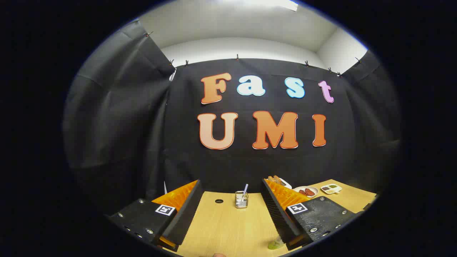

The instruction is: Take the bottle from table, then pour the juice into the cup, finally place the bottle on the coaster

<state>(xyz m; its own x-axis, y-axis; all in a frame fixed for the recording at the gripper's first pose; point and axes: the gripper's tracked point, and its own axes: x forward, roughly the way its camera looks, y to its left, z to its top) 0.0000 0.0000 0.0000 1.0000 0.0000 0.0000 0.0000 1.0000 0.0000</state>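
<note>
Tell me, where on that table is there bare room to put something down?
The widest bare wood of the table lies between the open gripper fingers, short of the glass cup with its straw. Past the right finger it gets crowded: small food dishes cluster there, and a greenish object sits beside that finger.

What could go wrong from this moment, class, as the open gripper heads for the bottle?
1. The bottle lies low beside one finger, not between the open fingers, so the gripper may knock it over.
2. The glass cup with its straw stands just ahead; a forward sweep could hit it.
3. Small dishes sit nearby and could be bumped.
</note>
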